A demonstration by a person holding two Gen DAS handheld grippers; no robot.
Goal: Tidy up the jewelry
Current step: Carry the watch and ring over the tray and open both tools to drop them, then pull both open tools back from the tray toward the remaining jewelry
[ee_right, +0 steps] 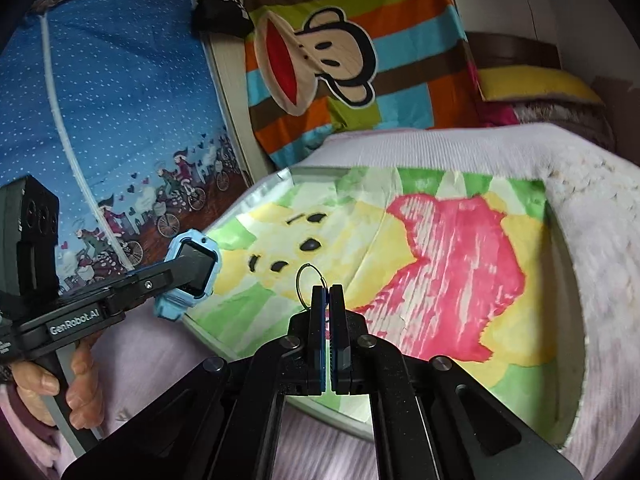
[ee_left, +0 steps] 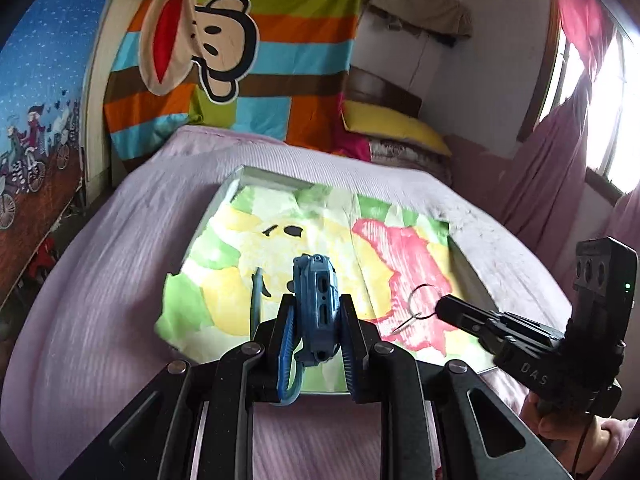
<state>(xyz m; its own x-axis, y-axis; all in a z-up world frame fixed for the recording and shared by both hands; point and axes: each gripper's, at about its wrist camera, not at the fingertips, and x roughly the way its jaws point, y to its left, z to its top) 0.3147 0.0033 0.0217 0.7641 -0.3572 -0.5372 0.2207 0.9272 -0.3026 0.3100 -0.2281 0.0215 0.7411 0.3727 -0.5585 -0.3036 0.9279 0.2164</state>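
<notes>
Blue watch [ee_left: 316, 304] pinched (left), ring [ee_right: 311, 285] right

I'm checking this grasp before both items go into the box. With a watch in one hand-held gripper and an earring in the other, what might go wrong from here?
1. The thin silver hoop earring is pinched only at its edge by the right hand-held gripper; it may slip out.
2. The light-blue plastic smartwatch is clamped across its case by the left hand-held gripper, its strap dangling; it may twist.
3. The shallow box lined with colourful paper sits on soft lilac bedding and could tip.
</notes>
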